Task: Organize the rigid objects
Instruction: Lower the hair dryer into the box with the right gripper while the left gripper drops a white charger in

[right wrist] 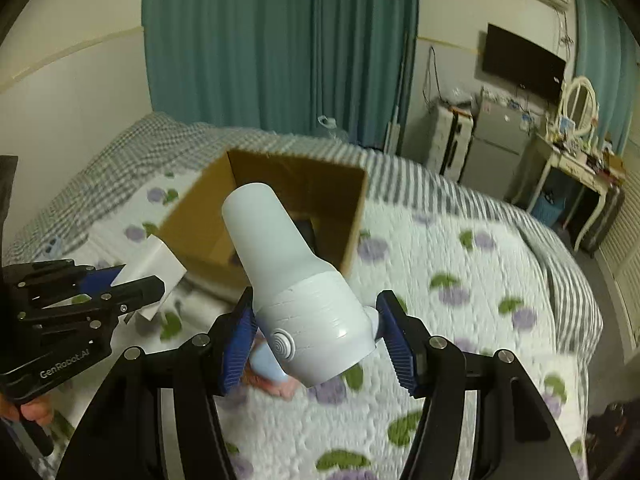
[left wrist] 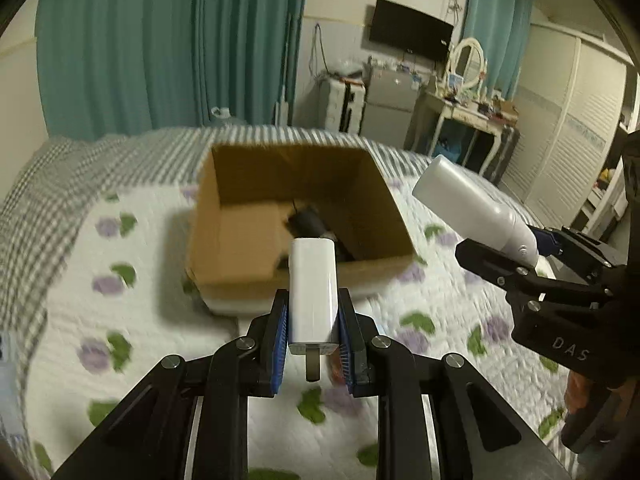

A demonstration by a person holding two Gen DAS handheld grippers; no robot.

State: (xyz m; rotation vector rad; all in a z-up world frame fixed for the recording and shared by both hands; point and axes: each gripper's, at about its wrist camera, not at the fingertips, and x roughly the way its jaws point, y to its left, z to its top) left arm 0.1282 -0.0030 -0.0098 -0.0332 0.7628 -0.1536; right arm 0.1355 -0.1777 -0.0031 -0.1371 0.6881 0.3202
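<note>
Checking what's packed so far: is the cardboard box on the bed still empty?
No. In the left wrist view a dark object already lies on the floor of the cardboard box, beyond the held white charger.

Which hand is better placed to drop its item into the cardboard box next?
Probably left. The left gripper holds the white charger straight in line with the cardboard box. The right gripper, gripping the hair dryer, sits off to the box's right.

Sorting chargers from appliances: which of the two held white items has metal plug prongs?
The flat white charger in the left claw; a prong sticks out of its near end. The right claw holds a round-nozzled hair dryer.
</note>
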